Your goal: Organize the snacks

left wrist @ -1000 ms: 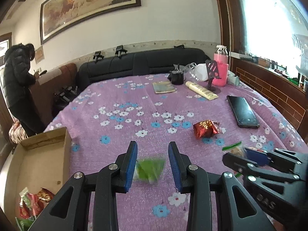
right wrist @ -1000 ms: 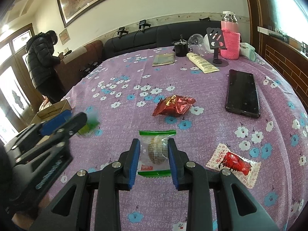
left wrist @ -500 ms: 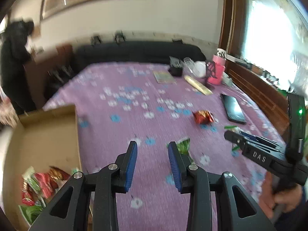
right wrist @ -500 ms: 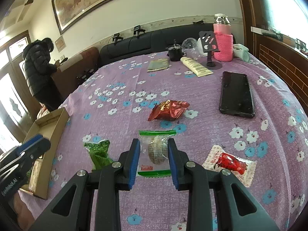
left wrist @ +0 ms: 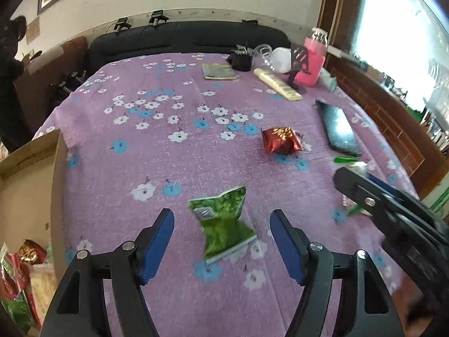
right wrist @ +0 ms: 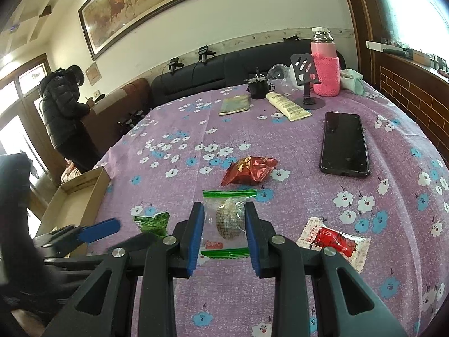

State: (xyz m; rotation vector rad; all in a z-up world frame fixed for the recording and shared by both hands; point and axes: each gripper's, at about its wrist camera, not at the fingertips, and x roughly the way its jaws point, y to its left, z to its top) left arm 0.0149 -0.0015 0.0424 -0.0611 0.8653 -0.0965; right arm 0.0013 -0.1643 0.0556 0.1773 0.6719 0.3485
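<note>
In the left wrist view the left tool [left wrist: 221, 241] hovers low over the purple flowered tabletop [left wrist: 157, 151], its blue pads spread wide with nothing between them touching. A crumpled green snack packet [left wrist: 223, 223] lies on the cloth in the gap, lower centre of the frame, clear of both pads; its printing is too blurred to read. At the left edge an open cardboard box [left wrist: 31, 185] sits beside the tabletop, with red and green snack packets [left wrist: 16, 275] piled in its lower left corner. A red foil snack [left wrist: 280, 140] lies right of centre, a black phone [left wrist: 338, 127] further right.

In the right wrist view the right tool [right wrist: 224, 231] sits at lower centre, its pads close on either side of a clear packet with green strips [right wrist: 227, 219] holding a round brown cake; whether the pads actually press it I cannot tell. The red label on it is unreadable. To the lower right lies a white packet with a red sweet [right wrist: 334, 240], its red writing too small to make out. A cream tube [right wrist: 287, 105] in the upper centre carries dark print, also illegible. A pink-sleeved bottle [right wrist: 325, 67] stands at the upper right.
</note>
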